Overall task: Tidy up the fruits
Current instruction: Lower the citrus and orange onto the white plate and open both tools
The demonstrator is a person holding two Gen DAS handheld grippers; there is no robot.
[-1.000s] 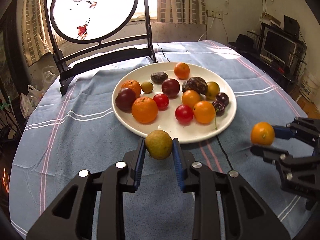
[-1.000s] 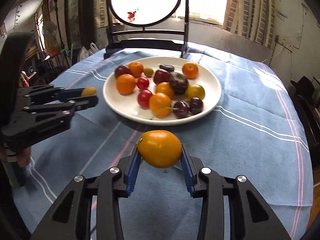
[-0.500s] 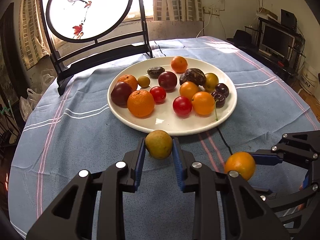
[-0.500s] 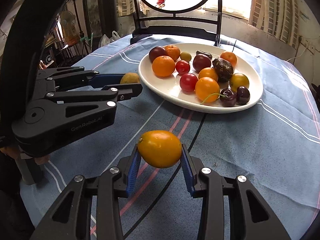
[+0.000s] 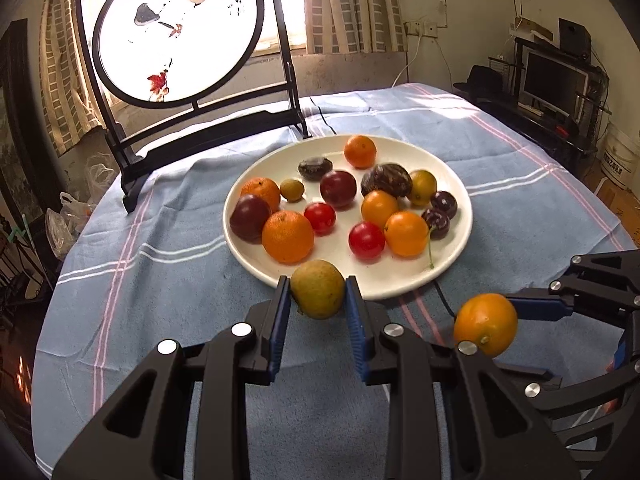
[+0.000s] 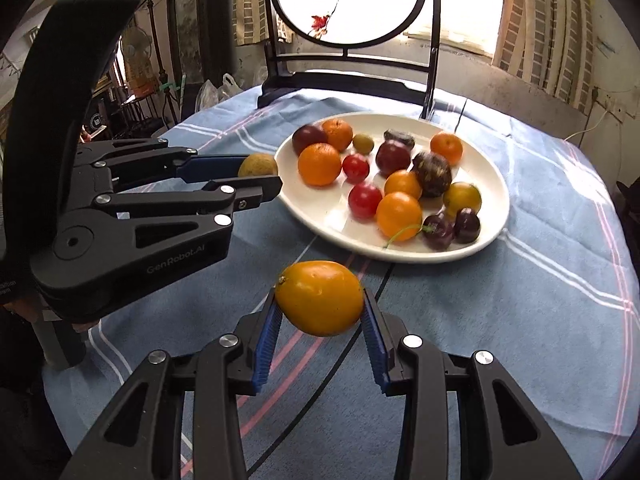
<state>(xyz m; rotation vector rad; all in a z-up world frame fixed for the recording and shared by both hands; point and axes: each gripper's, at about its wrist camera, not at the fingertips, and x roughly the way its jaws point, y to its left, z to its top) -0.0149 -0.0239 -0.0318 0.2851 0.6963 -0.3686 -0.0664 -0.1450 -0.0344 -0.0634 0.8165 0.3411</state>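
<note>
A white plate (image 5: pixel 448 264) with several fruits, oranges, red tomatoes and dark plums, sits on the blue tablecloth; it also shows in the right wrist view (image 6: pixel 332 220). My left gripper (image 5: pixel 317 304) is shut on a yellow-green fruit (image 5: pixel 317 289), held just above the plate's near rim; that fruit shows in the right wrist view (image 6: pixel 257 165) too. My right gripper (image 6: pixel 320 312) is shut on an orange fruit (image 6: pixel 320 298), held above the cloth in front of the plate. In the left wrist view that orange fruit (image 5: pixel 485 324) is at lower right.
A black-framed round painted screen (image 5: pixel 176 32) stands at the table's far edge behind the plate. A dark cable (image 5: pixel 326 122) runs across the cloth. The round table's edge (image 5: pixel 52 280) drops off at left. A monitor and shelves (image 5: pixel 554 80) stand at right.
Both grippers have kept their fruits. The left gripper has risen and tilted, so the plate sits lower in its view. The right gripper has swung so the plate lies further right.
</note>
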